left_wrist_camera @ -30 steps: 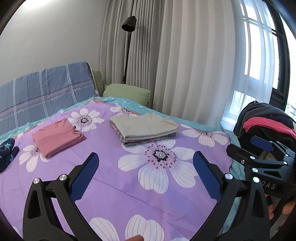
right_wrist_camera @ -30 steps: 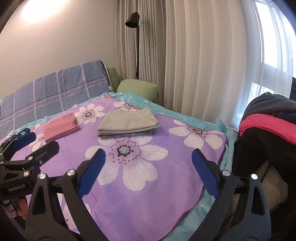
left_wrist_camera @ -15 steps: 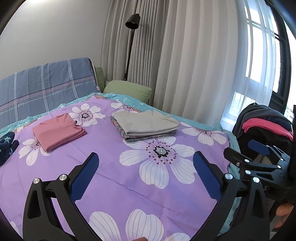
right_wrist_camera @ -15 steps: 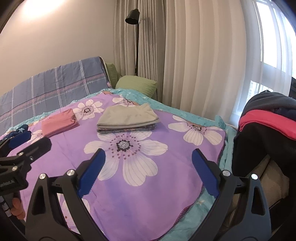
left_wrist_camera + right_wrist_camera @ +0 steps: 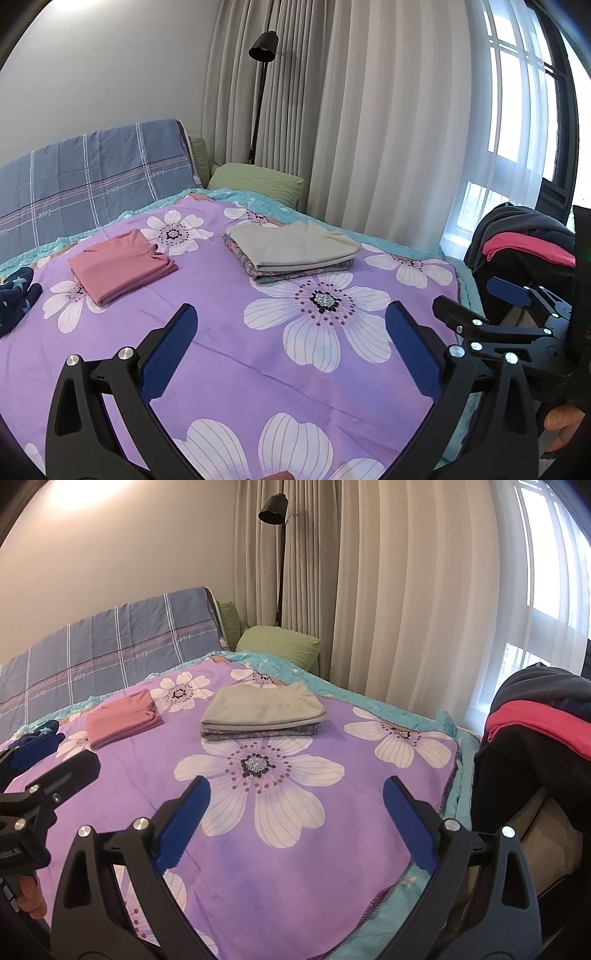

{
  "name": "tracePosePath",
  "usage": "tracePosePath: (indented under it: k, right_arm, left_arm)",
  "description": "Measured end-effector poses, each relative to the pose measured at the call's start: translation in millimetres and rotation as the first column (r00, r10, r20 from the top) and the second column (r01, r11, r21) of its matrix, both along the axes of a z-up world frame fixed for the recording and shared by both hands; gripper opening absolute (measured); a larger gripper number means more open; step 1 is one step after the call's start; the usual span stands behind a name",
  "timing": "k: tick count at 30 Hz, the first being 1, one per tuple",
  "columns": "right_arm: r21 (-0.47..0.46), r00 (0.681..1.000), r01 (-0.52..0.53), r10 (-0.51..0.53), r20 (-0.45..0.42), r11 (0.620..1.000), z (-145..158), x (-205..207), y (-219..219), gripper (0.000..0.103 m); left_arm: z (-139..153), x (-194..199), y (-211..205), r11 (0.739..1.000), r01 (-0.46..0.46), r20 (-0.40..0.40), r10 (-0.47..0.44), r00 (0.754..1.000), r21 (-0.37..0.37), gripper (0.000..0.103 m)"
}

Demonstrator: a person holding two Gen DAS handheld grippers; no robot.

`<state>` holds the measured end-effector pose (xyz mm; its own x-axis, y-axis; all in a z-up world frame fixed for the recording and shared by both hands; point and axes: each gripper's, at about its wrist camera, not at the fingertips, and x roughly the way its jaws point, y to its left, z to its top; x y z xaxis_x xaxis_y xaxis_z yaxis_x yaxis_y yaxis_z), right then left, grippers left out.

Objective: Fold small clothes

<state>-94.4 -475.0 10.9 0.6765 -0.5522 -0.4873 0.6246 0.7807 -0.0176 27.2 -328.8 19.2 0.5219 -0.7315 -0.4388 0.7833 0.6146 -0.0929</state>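
Observation:
A folded grey garment [image 5: 291,245] [image 5: 262,709] lies on top of a folded patterned one in the middle of the purple floral bedspread [image 5: 229,350] [image 5: 295,867]. A folded pink garment [image 5: 120,264] [image 5: 122,720] rests to its left. A dark blue starred garment [image 5: 14,299] lies crumpled at the far left. My left gripper [image 5: 290,343] hovers open over the bedspread, nothing between its blue pads. My right gripper [image 5: 295,819] is likewise open and empty near the bed's right edge, and its fingers [image 5: 504,291] also show in the left wrist view.
A pile of unfolded clothes, dark with a red piece [image 5: 528,247] [image 5: 546,723], sits off the bed's right side. A blue plaid headboard cover [image 5: 92,177], a green pillow [image 5: 258,181], a black floor lamp [image 5: 262,48] and curtains stand behind the bed.
Both grippers have drawn back and risen slightly, so the folded piles look a little farther. Both stay open and empty.

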Motion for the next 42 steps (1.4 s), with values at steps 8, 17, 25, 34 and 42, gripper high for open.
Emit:
tracePosePath:
  k: [8, 17, 25, 34, 42]
  right_arm:
    - [-0.002, 1.000, 0.010, -0.010, -0.004, 1.000, 0.3, 1.0, -0.8, 0.096]
    - [0.012, 1.000, 0.022, -0.021, -0.016, 1.000, -5.5, 0.0, -6.4, 0.096]
    - [0.007, 1.000, 0.013, -0.013, -0.015, 1.000, -5.8, 1.4, -4.5, 0.096]
    - [0.014, 1.000, 0.019, -0.019, -0.019, 1.000, -7.9, 2.6, -7.9, 0.096]
    - [0.019, 1.000, 0.016, -0.016, -0.027, 1.000, -10.1, 3.5, -10.2, 0.096]
  left_arm:
    - [-0.9, -4.6, -7.9, 0.999, 0.029, 0.010, -0.030, 1.000, 0.022, 0.102]
    - [-5.2, -5.3, -5.0, 1.000, 0.011, 0.004, -0.011, 1.000, 0.011, 0.102]
    - [-3.3, -11.2, -4.1, 1.000, -0.012, 0.055, 0.011, 0.998, 0.018, 0.102]
    - [-3.2, -12.2, -2.1, 1.000, 0.007, 0.052, -0.007, 0.999, 0.011, 0.102]
    - [-4.6, -15.9, -5.3, 0.999, 0.022, 0.055, -0.023, 0.998, 0.025, 0.102]
